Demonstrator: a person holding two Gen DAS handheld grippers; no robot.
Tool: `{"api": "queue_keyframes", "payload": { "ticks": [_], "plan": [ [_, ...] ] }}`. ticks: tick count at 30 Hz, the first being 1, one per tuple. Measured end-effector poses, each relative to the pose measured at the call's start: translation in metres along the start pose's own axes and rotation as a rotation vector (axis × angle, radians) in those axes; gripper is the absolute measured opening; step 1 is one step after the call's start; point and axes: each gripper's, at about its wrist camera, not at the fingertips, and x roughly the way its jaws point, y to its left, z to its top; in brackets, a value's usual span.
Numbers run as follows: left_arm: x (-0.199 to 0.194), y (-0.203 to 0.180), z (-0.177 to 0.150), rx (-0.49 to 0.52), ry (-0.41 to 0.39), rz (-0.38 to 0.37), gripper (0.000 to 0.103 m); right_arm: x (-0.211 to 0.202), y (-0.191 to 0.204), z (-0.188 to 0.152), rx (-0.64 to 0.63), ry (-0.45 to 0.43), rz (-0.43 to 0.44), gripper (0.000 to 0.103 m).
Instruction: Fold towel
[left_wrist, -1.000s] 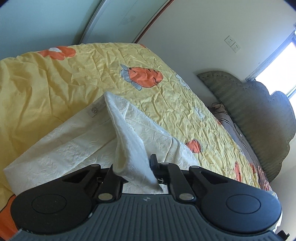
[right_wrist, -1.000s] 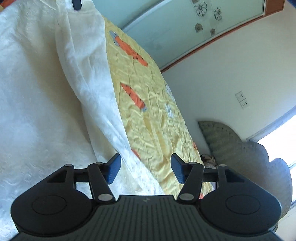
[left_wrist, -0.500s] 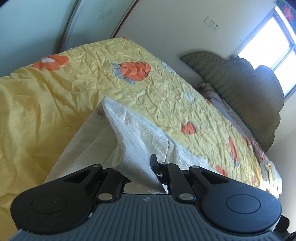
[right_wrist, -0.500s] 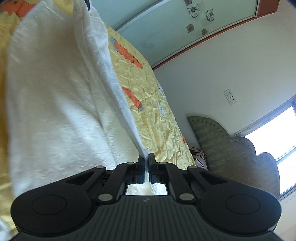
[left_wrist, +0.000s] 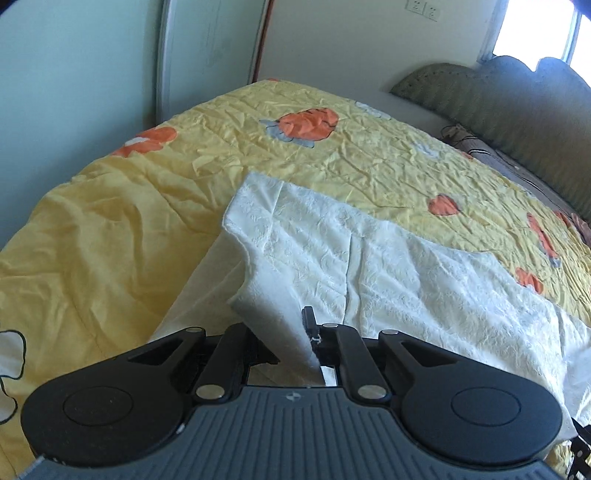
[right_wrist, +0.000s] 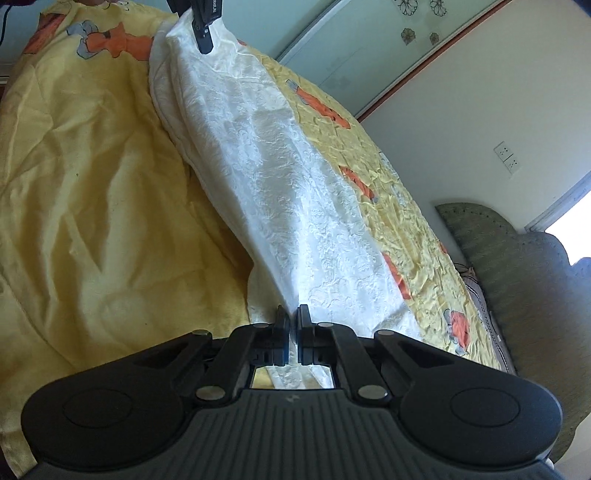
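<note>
A white embossed towel (left_wrist: 369, 266) lies across the yellow bedspread (left_wrist: 110, 229), folded over on itself. My left gripper (left_wrist: 295, 328) is shut on one end of the towel, which rises in a peak from between its fingers. My right gripper (right_wrist: 292, 317) is shut on the other end of the towel (right_wrist: 280, 192), and the cloth stretches away from it in a long band. At the far end of that band, the left gripper (right_wrist: 202, 27) shows at the top of the right wrist view, pinching the cloth.
The bedspread (right_wrist: 92, 192) carries orange and grey prints and is wrinkled. A green padded headboard (left_wrist: 517, 107) stands at the far right under a bright window. A pale wardrobe door (left_wrist: 92, 62) and a wall with sockets (right_wrist: 508, 157) lie beyond the bed.
My right gripper went from open beside the towel's edge to shut on it, then moved sideways, drawing the cloth taut. My left gripper rolled, still holding its end.
</note>
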Motion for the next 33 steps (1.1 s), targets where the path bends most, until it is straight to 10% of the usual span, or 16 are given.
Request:
{"api": "queue_keyframes", "payload": {
  "ticks": [4, 9, 12, 17, 20, 27, 33],
  "plan": [
    [0.009, -0.003, -0.003, 0.019, -0.012, 0.041, 0.011, 0.002, 0.007, -0.001, 0.065, 0.016, 0.024, 0.004],
    [-0.004, 0.001, 0.001, 0.026, 0.009, 0.069, 0.042, -0.014, 0.004, -0.010, 0.052, -0.003, 0.037, 0.007],
    [-0.022, 0.001, 0.005, 0.027, -0.015, 0.169, 0.049, -0.037, -0.036, -0.027, 0.252, -0.034, 0.121, 0.009],
    [-0.052, -0.027, 0.013, 0.081, -0.130, 0.259, 0.053, -0.044, -0.105, -0.103, 0.743, 0.042, -0.016, 0.010],
    [-0.057, -0.064, 0.014, 0.154, -0.151, 0.160, 0.062, -0.033, -0.129, -0.164, 1.061, 0.160, 0.037, 0.011],
    [-0.040, -0.199, -0.034, 0.529, -0.089, -0.170, 0.067, -0.039, -0.191, -0.270, 1.743, -0.157, 0.040, 0.011],
    [-0.025, -0.283, -0.100, 0.792, -0.073, -0.358, 0.071, 0.006, -0.200, -0.311, 2.117, -0.121, 0.193, 0.012]
  ]
}}
